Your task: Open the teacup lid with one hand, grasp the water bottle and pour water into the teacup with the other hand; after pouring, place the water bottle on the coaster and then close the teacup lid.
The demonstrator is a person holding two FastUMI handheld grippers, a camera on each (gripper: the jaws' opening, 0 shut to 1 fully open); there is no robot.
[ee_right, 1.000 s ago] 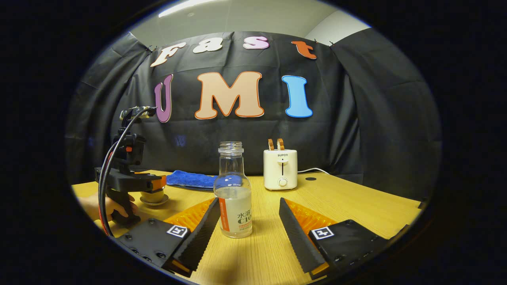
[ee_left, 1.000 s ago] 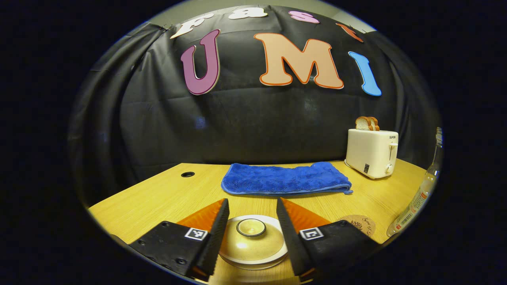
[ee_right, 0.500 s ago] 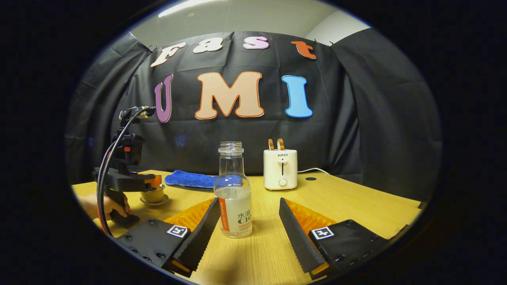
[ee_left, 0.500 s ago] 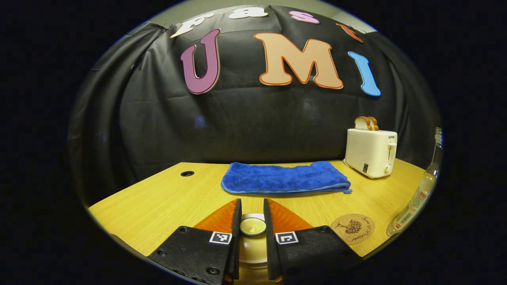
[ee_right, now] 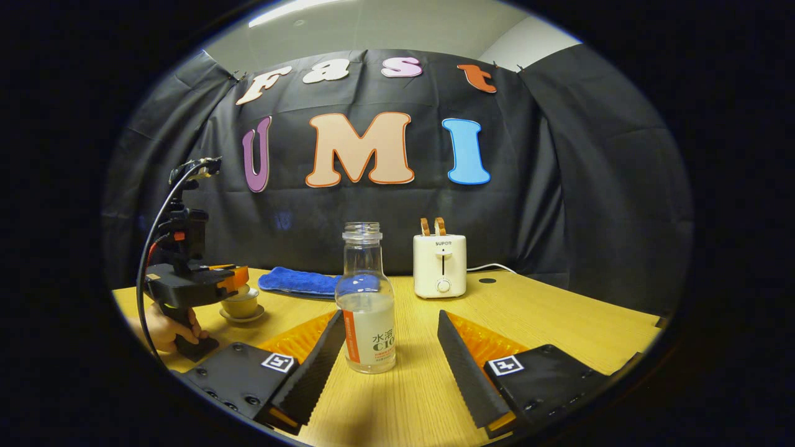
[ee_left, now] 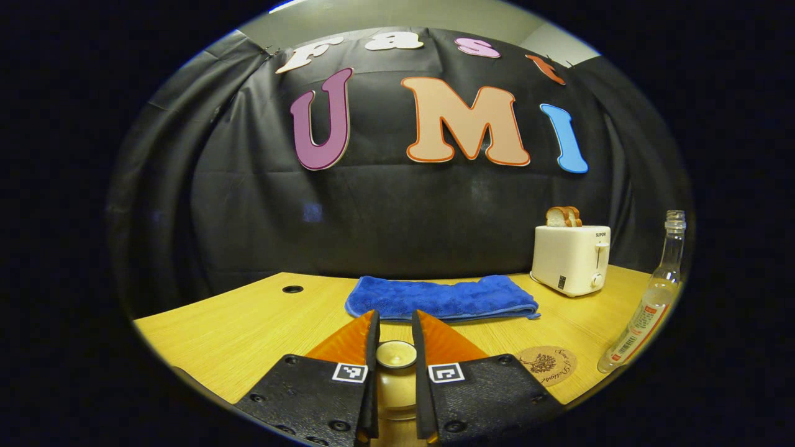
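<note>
The left gripper (ee_left: 395, 338) has its fingers clamped on the knob of the teacup lid (ee_left: 395, 355), and in the right gripper view the lid looks lifted just off the teacup (ee_right: 241, 305), which sits on its saucer near the table's left edge. The right gripper (ee_right: 388, 329) is spread wide, with the water bottle (ee_right: 366, 310) standing upright between its fingers but touching neither. The bottle is uncapped and its label has printed characters I can't make out. The white toaster (ee_right: 440, 266) at the back has a short brand word on top, too small to read, and two bread slices sticking up. The cork coaster (ee_left: 546, 362) has a tree print and curly script, lying between teacup and bottle. A blue towel (ee_left: 440, 299) lies near the back wall. There's lots of bare wooden table (ee_right: 559, 323) to the right.
</note>
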